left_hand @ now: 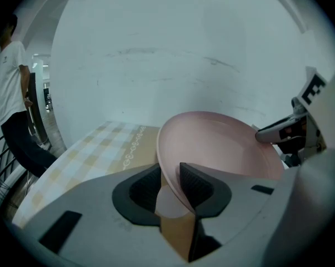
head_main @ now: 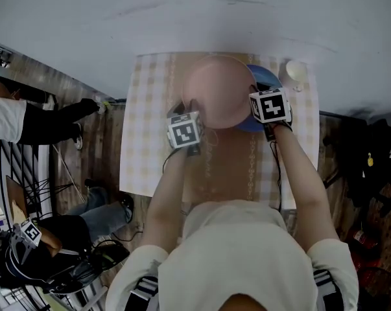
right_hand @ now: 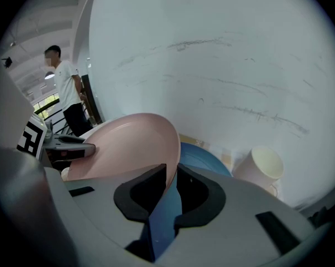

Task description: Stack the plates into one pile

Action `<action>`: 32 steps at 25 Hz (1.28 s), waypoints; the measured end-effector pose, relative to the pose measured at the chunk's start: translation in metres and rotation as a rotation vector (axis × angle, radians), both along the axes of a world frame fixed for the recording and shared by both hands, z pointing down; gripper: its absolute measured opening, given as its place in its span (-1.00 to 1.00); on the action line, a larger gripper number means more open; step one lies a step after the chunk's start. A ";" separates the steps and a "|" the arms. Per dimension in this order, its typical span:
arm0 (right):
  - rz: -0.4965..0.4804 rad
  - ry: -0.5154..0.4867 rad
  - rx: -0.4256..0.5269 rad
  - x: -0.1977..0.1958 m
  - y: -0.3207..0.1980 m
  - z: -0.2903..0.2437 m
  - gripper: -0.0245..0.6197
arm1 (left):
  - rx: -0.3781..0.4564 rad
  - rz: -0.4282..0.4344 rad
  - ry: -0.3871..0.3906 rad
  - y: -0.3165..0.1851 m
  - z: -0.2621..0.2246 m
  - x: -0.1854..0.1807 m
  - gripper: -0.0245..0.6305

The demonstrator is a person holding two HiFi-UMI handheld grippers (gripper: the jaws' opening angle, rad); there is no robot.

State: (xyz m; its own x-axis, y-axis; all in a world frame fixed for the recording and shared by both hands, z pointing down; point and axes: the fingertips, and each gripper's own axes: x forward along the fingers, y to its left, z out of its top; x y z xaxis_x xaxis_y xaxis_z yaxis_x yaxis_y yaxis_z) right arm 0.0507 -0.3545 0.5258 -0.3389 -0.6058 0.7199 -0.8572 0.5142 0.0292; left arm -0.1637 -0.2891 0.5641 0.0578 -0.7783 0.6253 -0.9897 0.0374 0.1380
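A pink plate [head_main: 218, 92] hangs tilted over the far part of the checked table [head_main: 143, 141], held by both grippers at opposite rims. My left gripper [head_main: 189, 105] is shut on its left rim, and the rim passes between the pads in the left gripper view [left_hand: 170, 174]. My right gripper [head_main: 253, 102] is shut on the right rim, as the right gripper view [right_hand: 171, 177] shows. A blue plate [head_main: 265, 76] lies on the table under the pink plate's right side, mostly hidden by it. In the right gripper view the blue plate [right_hand: 203, 160] sits just below the pink plate [right_hand: 128, 143].
A white paper cup [head_main: 296, 72] stands at the table's far right corner, close to the blue plate. A grey wall runs right behind the table. People stand and sit on the wooden floor at the left [head_main: 26, 118], beside a railing.
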 end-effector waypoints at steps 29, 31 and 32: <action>0.212 0.029 -0.056 0.119 0.013 0.026 -0.76 | -0.029 0.317 -0.183 -0.036 0.009 0.112 -0.56; 0.216 0.028 -0.063 0.121 0.015 0.029 -0.75 | -0.032 0.325 -0.193 -0.036 0.011 0.114 -0.56; 0.217 0.028 -0.066 0.122 0.016 0.031 -0.75 | -0.034 0.328 -0.198 -0.037 0.012 0.114 -0.56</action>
